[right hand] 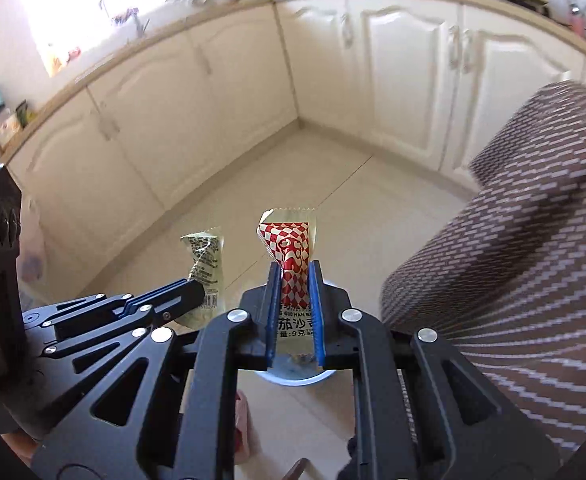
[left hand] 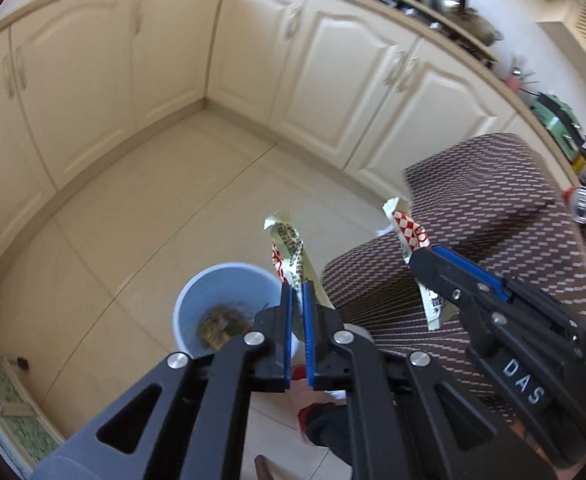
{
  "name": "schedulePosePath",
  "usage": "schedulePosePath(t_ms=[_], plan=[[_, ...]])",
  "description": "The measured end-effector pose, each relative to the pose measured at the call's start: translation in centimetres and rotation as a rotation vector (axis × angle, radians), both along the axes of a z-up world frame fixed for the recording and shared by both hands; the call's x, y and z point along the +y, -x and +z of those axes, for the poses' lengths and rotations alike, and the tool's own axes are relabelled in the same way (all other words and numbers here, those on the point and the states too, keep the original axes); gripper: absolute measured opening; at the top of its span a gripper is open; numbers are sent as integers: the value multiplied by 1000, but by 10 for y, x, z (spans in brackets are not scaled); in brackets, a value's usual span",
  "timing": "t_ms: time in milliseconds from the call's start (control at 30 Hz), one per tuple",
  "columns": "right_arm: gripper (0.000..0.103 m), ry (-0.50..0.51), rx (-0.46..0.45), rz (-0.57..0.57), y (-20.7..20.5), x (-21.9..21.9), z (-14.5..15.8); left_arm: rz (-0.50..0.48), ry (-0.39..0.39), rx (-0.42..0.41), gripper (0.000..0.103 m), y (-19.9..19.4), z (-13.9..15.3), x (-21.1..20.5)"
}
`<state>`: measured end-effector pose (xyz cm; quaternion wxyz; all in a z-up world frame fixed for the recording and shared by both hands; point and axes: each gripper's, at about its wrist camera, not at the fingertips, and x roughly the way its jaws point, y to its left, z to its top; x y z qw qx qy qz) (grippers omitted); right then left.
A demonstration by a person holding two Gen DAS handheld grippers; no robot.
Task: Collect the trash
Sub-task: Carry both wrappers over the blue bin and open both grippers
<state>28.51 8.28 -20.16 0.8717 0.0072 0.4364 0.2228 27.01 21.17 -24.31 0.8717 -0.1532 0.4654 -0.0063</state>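
My left gripper (left hand: 297, 292) is shut on a pale sauce packet (left hand: 291, 248) with black print, held above the right rim of a light blue trash bin (left hand: 221, 280) on the floor. The bin holds some dark trash (left hand: 219, 324). My right gripper (right hand: 295, 272) is shut on a red-and-white checkered sauce packet (right hand: 291, 248), held upright over the bin (right hand: 297, 378), which shows only as a rim below the fingers. In the left wrist view the right gripper (left hand: 423, 254) and its packet (left hand: 407, 226) are at the right. In the right wrist view the left gripper (right hand: 197, 292) and pale packet (right hand: 207, 256) are at the left.
A table with a brown patterned cloth (left hand: 501, 208) stands on the right, also in the right wrist view (right hand: 533, 240). Cream kitchen cabinets (left hand: 333, 60) wrap the corner beyond a tiled floor (left hand: 173, 200). A green mat (left hand: 9, 408) lies at lower left. A can (left hand: 581, 204) sits at the right edge.
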Motion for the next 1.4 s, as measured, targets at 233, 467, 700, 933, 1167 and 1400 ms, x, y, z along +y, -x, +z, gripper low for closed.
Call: schedulePosePath(t_ms=[233, 467, 700, 933, 1167, 1400], plan=[[14, 47, 53, 24, -20, 37, -44, 4, 63, 51, 6, -20, -51, 28], [14, 75, 90, -10, -38, 45, -71, -1, 66, 96, 32, -32, -82, 31], [14, 83, 116, -16, -43, 44, -84, 40, 89, 119, 44, -30, -96, 48], [14, 83, 119, -9, -40, 50, -86, 71, 91, 124, 47, -28, -98, 54], [14, 84, 114, -2, -42, 52, -88, 91, 75, 133, 49, -24, -99, 61], [14, 81, 103, 5, -43, 60, -86, 106, 72, 132, 51, -22, -98, 65]])
